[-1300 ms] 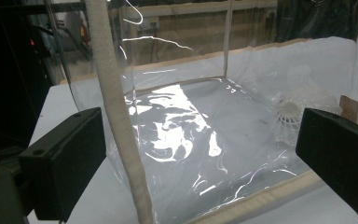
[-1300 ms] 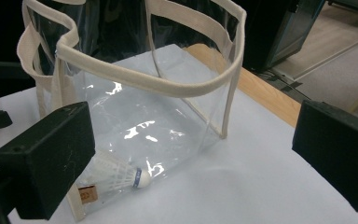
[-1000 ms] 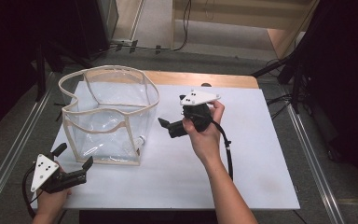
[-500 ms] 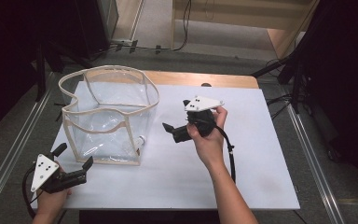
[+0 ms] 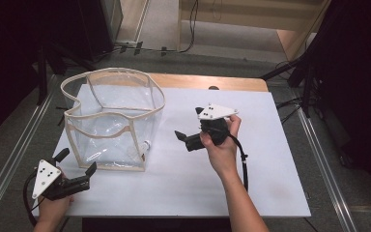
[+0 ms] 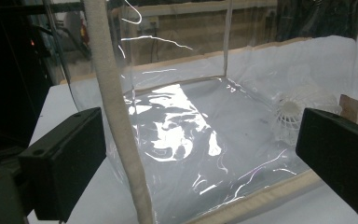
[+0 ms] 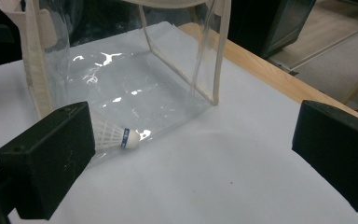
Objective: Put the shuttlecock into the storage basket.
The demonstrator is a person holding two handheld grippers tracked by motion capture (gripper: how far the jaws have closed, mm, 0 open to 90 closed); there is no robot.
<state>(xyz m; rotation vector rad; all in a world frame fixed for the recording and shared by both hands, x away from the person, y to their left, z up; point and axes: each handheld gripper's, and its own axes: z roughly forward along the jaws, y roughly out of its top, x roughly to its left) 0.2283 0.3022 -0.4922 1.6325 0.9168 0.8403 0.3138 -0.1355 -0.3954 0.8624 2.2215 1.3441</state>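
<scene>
A clear plastic bag [image 5: 111,116] with cream trim stands open-topped on the left half of the white table [image 5: 270,159]. A white shuttlecock [image 5: 146,144] lies against the bag's near right corner, outside it as far as the high view tells. In the right gripper view the shuttlecock [image 7: 116,135] shows a blue band on its cork. Through the bag's walls the left gripper view also catches the shuttlecock [image 6: 303,112]. My left gripper [image 5: 76,162] is open at the table's near left, facing the bag's trim [image 6: 116,121]. My right gripper [image 5: 187,122] is open mid-table, right of the bag [image 7: 121,70], holding nothing.
A wooden strip [image 5: 212,82] runs along the table's far edge. Metal rails [image 5: 319,159] flank both sides. Dark stands and cables [image 5: 294,72] rise behind the table. Bare white surface stretches to the right of my right hand.
My right gripper has drifted slightly right and toward the person, away from the bag. The left gripper and the bag have stayed put.
</scene>
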